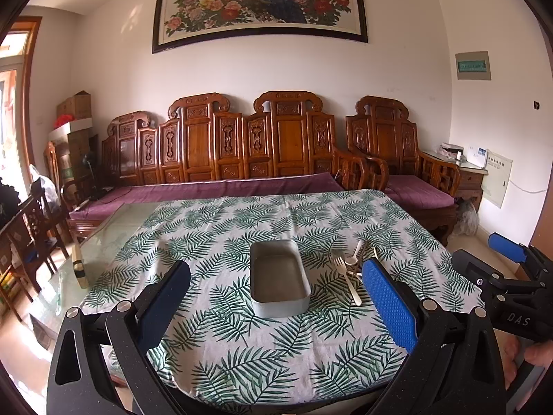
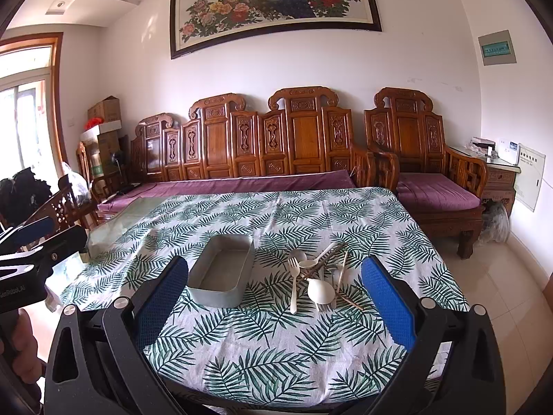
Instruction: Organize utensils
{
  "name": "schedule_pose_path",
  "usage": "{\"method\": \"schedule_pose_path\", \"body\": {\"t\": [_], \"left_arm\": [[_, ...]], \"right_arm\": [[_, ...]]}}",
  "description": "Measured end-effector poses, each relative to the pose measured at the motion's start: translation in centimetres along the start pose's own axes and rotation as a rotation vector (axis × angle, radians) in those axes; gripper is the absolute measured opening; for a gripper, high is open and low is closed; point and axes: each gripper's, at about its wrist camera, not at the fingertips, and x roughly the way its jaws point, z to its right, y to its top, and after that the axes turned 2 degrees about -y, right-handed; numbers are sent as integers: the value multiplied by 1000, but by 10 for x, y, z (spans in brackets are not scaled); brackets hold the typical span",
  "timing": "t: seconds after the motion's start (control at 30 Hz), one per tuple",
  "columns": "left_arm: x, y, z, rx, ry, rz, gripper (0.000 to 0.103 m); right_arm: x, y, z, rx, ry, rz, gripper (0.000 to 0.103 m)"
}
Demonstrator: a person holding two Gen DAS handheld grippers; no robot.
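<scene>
Item: my left claw (image 1: 276, 307) and right claw (image 2: 274, 306), both spread, empty, poised over worktop (image 2: 262, 356). Tin (image 2: 221, 276) ahead-left of right claw, vacant to receive; utensils (image 2: 319, 276) heaped ahead, unsorted.

Black two-finger grippers with blue textured pads

The left gripper (image 1: 276, 297) has a matte black speckled frame with triangular cut-outs, silver round screws at its joints, and fingers (image 1: 389, 306) faced with dimpled blue pads. The right gripper (image 2: 274, 297) is built the same: black arms, silver screws, blue dimpled fingers (image 2: 389, 301). At the right edge of the left wrist view its black body carries white letters "DAS", with bare skin of a hand (image 1: 528, 359) below.
</scene>
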Motion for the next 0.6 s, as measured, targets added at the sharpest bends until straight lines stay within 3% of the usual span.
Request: {"method": "schedule_pose_path", "body": {"t": [0.27,0.6], "left_arm": [[10,-4,-1,-3,-12,-25,97],[49,-17,3,12,-57,-116,97]], "right_arm": [[3,-6,0,-1,-3,-20,100],[35,-21,19,-1,-12,-62,100]]}}
